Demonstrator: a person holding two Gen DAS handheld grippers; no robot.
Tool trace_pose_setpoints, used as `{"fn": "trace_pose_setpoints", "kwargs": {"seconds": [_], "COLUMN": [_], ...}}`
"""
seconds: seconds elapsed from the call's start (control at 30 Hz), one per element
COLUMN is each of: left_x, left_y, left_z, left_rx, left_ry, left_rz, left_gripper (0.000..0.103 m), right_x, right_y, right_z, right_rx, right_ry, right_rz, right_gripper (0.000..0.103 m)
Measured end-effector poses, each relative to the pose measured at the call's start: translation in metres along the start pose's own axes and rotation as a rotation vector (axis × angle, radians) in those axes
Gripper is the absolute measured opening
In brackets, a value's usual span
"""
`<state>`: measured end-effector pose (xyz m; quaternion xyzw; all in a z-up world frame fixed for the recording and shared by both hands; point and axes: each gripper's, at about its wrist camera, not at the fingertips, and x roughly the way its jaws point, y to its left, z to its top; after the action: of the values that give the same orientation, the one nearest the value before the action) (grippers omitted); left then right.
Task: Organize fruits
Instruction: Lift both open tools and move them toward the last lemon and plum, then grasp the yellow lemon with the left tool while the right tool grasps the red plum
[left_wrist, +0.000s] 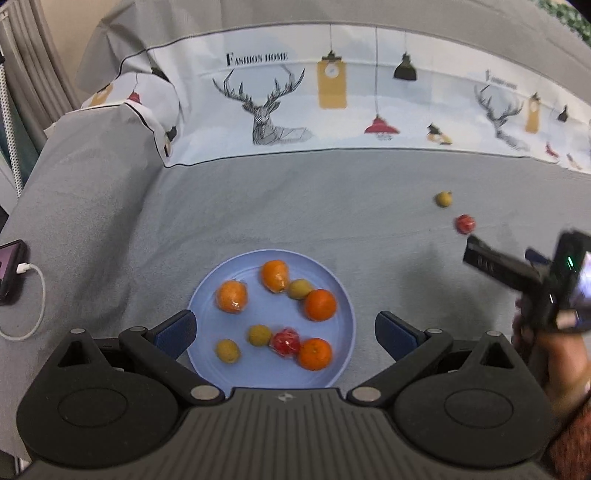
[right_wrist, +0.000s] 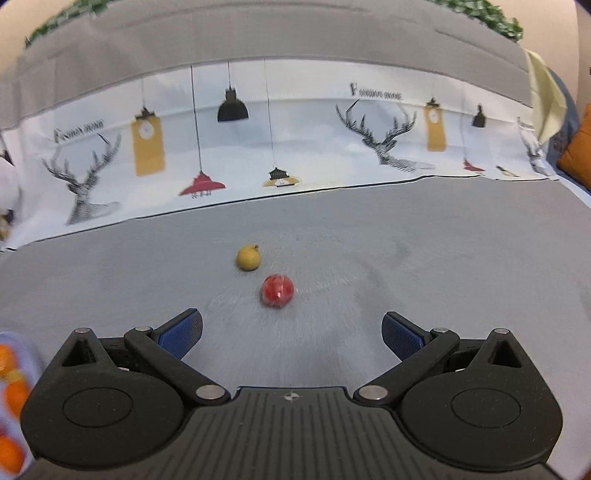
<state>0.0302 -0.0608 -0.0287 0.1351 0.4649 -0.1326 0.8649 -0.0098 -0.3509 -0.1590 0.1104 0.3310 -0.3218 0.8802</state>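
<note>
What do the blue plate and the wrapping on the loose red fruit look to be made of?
Blue plate: probably plastic, matte to satin; uniform pale blue, raised rim, soft sheen, though glazed ceramic is possible. Red fruit on the grey cloth: seemingly wrapped in thin clear film; small glossy highlights and creases, though blur leaves this uncertain.

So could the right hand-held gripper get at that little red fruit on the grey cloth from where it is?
Probably yes. The right hand-held gripper is open, the red fruit lies just ahead between its fingers, and only bare grey cloth lies between. The yellow fruit sits behind, apart.
</note>
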Motion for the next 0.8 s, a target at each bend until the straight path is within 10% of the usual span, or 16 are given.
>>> {"fn": "trace_pose_setpoints", "kwargs": {"seconds": [0.27, 0.8], "left_x": [0.049, 0.233], "left_y": [-0.020, -0.193], "left_z": [0.030, 0.117], "left_rx": [0.015, 0.238], "left_ry": [0.045, -0.037], "left_rz": [0.013, -0.223], "left_gripper": [0.103, 0.103], "right_x": [0.096, 0.118], "right_y": [0.001, -0.084], "right_z": [0.004, 0.008], "right_rx": [0.013, 0.123], "right_ry": [0.089, 0.035], "right_rz": [-0.087, -0.288], "right_gripper": [0.102, 0.102]}}
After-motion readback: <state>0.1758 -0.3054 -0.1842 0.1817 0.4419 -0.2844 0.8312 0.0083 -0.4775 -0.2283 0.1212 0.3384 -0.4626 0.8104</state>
